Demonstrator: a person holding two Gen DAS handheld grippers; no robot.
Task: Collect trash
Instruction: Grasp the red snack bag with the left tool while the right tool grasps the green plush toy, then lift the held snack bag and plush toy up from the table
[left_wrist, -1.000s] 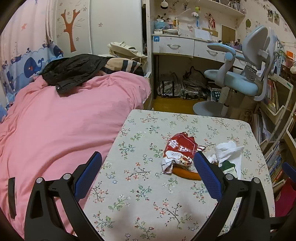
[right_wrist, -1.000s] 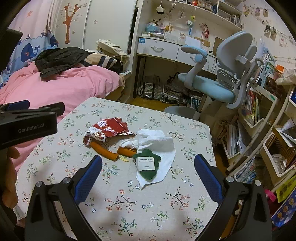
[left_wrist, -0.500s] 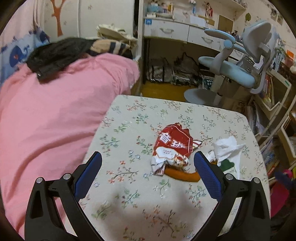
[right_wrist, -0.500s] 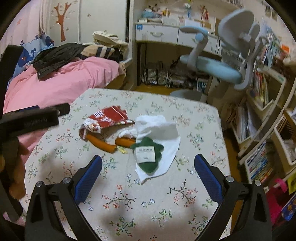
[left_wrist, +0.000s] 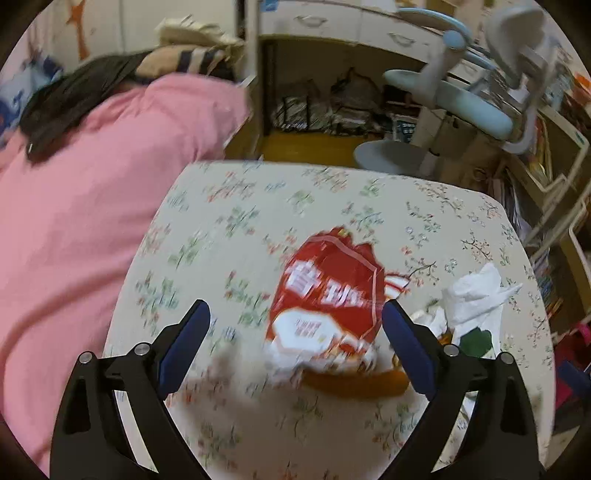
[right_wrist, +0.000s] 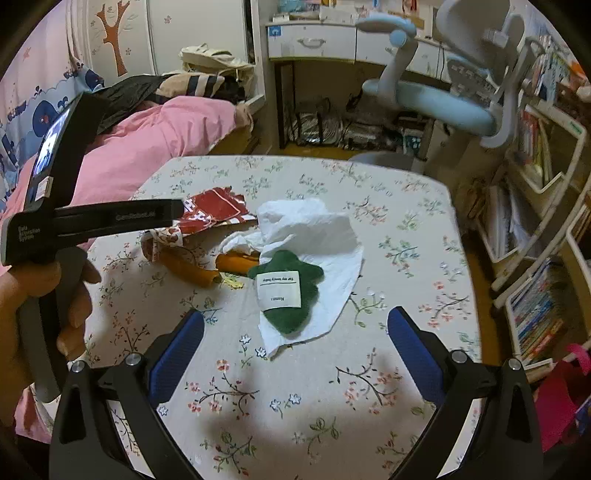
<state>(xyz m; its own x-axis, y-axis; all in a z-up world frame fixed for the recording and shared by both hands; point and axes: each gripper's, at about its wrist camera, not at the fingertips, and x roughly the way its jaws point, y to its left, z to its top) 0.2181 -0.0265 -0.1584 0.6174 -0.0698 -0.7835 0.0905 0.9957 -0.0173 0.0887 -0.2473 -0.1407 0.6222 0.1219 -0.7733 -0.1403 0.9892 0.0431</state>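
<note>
Left gripper (left_wrist: 295, 325), jaws wide but closing w/ nothing clamped yet, is lined up over the red wrapper (left_wrist: 328, 295) mid-table, prob for pickup, while the right gripper (right_wrist: 295, 328) is held apart, empty.

Premises: a child's bedroom in a home. A bed (right_wrist: 159, 136) with a pink duvet stands against a wall (right_wrist: 122, 37) decorated with a tree and whale motifs. A desk (right_wrist: 314, 40) with drawers and a blue-cushioned chair (right_wrist: 443, 103) occupy the far side. Shelves (right_wrist: 543, 177) packed with books line the right. A table (right_wrist: 406, 229) with a floral cloth stands in front of the bed.
</note>
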